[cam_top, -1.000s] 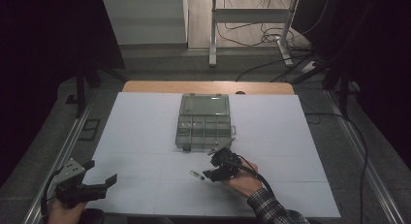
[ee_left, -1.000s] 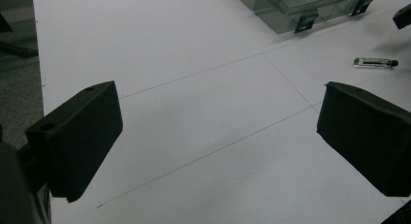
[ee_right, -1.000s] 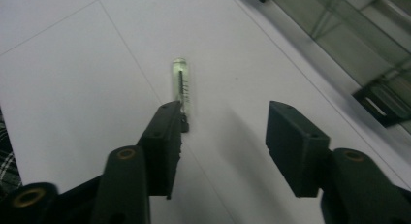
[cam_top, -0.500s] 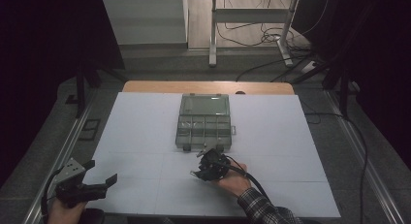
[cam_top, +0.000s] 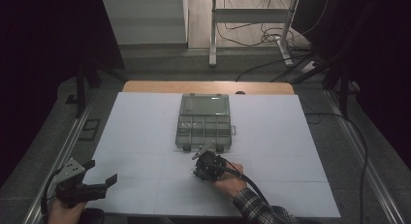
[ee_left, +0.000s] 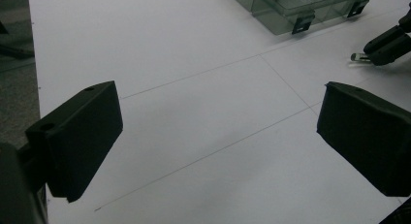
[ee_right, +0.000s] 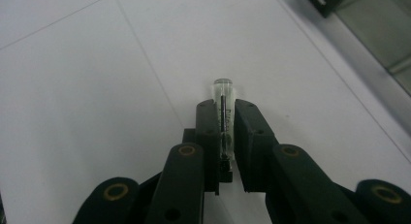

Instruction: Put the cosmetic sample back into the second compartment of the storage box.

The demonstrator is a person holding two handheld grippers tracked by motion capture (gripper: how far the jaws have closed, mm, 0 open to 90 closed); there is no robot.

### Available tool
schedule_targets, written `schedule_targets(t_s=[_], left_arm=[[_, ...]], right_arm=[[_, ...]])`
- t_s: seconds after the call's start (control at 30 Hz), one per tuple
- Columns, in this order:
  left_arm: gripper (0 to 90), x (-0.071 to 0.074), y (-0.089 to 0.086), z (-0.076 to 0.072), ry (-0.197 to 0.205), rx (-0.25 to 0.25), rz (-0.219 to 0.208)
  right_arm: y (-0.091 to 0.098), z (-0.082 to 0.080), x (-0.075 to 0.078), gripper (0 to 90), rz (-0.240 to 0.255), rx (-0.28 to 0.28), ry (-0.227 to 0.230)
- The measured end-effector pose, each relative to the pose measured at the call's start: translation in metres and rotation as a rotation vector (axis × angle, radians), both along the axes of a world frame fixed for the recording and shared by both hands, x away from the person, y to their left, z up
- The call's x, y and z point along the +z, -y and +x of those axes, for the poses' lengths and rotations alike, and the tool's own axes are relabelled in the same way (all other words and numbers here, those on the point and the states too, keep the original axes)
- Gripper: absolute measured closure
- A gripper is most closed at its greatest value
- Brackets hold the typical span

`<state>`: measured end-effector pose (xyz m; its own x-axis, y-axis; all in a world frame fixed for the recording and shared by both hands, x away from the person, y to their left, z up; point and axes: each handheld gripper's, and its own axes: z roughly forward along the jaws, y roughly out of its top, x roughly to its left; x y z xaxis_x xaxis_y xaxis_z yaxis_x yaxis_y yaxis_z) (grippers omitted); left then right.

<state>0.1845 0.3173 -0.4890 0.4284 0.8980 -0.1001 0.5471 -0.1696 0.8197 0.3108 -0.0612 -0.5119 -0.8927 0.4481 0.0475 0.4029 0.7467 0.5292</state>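
Since the earlier frames my right gripper [cam_top: 199,156] has slid in toward the table's centre line, just short of the organiser box [cam_top: 204,121], and its jaws have just been closing. They are now clamped on a small clear vial [ee_right: 223,105], which sits between the pads with its rounded tip poking out past them at twelve o'clock in the right gripper view. A thin dark strip runs lengthwise inside the vial. In the left gripper view the same vial tip [ee_left: 357,57] peeks out of the right gripper [ee_left: 372,50] up at two o'clock, low over the white table surface [cam_top: 145,136].

My left gripper [cam_top: 104,182] sits at the table's near edge, at about seven o'clock from the box in the high view, well apart from everything else. Its jaws stand wide with nothing between them.

From the vial, the box lies toward twelve o'clock in the high view, just beyond it, lid raised and small compartments showing.
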Motion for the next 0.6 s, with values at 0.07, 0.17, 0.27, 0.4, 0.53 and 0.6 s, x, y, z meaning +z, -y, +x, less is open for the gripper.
schedule_targets(t_s=[0.07, 0.17, 0.27, 0.4, 0.53, 0.6], left_arm=[[3.0, 0.0, 0.0, 0.0, 0.0, -0.001, -0.001], [3.0, 0.0, 0.0, 0.0, 0.0, -0.001, -0.002], [3.0, 0.0, 0.0, 0.0, 0.0, -0.002, -0.001], [3.0, 0.0, 0.0, 0.0, 0.001, -0.003, 0.0], [3.0, 0.0, 0.0, 0.0, 0.0, -0.004, 0.0], [3.0, 0.0, 0.0, 0.001, -0.001, -0.003, -0.001]], right_arm=[[0.002, 0.001, 0.002, 80.9, 0.011, -0.001, 0.004], [0.002, 0.001, 0.003, 80.9, 0.019, 0.001, 0.006], [0.003, 0.001, 0.005, 80.9, 0.024, -0.005, 0.012], [0.006, 0.003, 0.009, 80.9, 0.032, -0.009, 0.024], [0.01, 0.005, 0.014, 80.9, 0.056, -0.018, 0.038], [0.012, 0.006, 0.017, 80.9, 0.056, -0.023, 0.038]])
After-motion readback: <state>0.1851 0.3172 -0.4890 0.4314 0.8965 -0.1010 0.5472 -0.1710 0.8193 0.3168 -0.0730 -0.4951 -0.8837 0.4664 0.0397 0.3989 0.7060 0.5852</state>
